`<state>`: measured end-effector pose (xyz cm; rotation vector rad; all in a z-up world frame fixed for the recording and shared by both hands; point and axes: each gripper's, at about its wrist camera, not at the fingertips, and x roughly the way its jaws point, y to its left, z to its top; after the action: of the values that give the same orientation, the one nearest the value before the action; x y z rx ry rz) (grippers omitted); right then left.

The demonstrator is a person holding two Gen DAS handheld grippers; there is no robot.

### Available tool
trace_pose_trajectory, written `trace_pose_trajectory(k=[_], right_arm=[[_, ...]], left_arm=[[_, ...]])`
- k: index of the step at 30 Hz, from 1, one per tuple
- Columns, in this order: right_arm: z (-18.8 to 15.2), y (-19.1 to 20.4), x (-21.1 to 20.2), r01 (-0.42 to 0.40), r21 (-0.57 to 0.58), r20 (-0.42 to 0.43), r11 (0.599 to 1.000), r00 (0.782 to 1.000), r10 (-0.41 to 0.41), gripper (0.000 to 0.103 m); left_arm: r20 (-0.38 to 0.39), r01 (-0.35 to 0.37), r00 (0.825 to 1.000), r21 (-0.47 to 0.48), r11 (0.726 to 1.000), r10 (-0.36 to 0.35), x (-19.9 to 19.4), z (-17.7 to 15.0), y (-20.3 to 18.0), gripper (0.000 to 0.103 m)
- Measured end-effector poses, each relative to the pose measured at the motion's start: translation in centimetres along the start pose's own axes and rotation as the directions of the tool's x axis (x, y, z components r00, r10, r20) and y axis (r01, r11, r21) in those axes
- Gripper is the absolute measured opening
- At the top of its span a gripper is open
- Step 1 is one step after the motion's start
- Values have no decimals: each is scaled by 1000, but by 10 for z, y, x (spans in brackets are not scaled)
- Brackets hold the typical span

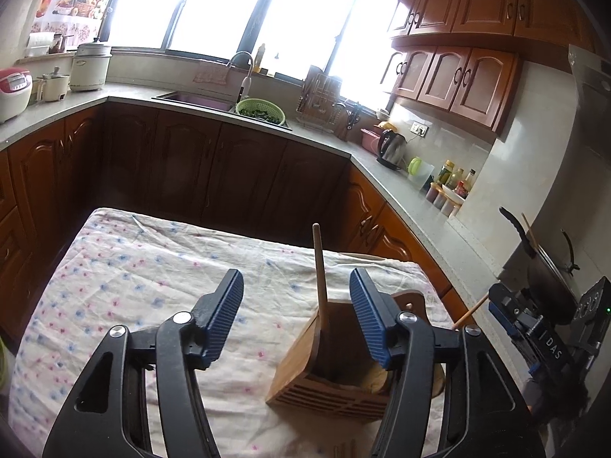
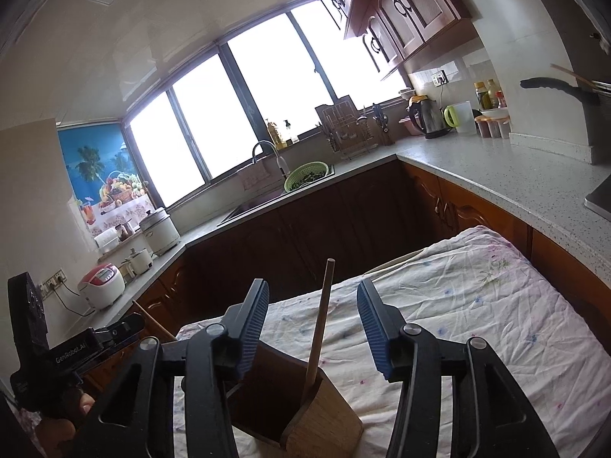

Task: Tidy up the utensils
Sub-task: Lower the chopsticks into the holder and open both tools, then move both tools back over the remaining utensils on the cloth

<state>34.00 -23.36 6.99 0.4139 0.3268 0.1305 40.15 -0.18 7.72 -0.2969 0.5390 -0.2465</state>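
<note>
While both hand-held tools hang above the brown slatted wooden utensil holder [image 1: 336, 366], nothing is gripped: the left gripper [image 1: 297, 315] has its blue ribbed pads spread wide and bare, and the right gripper [image 2: 312, 324] stands just as wide with nothing between its pads. One long wooden stick-handled utensil [image 1: 320, 271] already stands in the holder, leaning slightly, its top rising between the open jaws in both views. The holder sits on the white cloth with small blue and pink flowers [image 1: 145, 267] that covers the table, towards the cloth's right side as the left camera sees it. A second thin wooden stick [image 1: 471, 311] shows beside the right-hand tool in the left view; whether it lies on something or is carried cannot be told. A pale rod at the cloth's far edge [image 2: 393, 263] may be another utensil waiting. By my reckoning the step in hand is fetching the next piece. To do it well, take the piece near the middle of its handle, close squarely so it cannot swivel, then bring it over the holder's open compartment tip-down and upright, clear of the stick already standing there. Steadying the holder with the free tool would guard against tipping, since it looks light and tall.
</note>
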Motion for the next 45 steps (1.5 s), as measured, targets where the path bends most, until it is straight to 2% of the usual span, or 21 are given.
trace_pose_trajectory(k=[2, 5, 7, 19, 26, 36, 45], right_arm=[[-1, -1, -5, -5, 11, 0, 1000, 1000, 5, 73], [-5, -2, -20, -15, 21, 15, 1000, 1000, 15, 84], [-10, -2, -30, -16, 19, 20, 1000, 1000, 16, 85], [-55, -2, -85, -22, -1, -82, 1000, 996, 22, 87], [-77, -3, -117, -9, -9, -111, 1000, 994, 8, 87], [-108, -14, -143, 26, -11, -174, 1000, 984, -27, 87], [-124, -12, -150, 38, -41, -213, 998, 976, -46, 87]], left_arm=[[5, -27, 1000, 5, 1000, 27, -10, -5, 1, 86], [10, -59, 998, 6, 998, 59, -26, -16, 7, 91], [-4, -79, 997, 11, 997, 79, -35, -25, 10, 93], [-82, -109, 991, 9, 994, 110, -90, -86, 23, 94], [-121, -118, 985, 35, 992, 122, -112, -121, 22, 93], [-183, -139, 973, 30, 990, 142, -127, -157, 31, 93], [-216, -154, 963, 56, 987, 162, -132, -173, 30, 93]])
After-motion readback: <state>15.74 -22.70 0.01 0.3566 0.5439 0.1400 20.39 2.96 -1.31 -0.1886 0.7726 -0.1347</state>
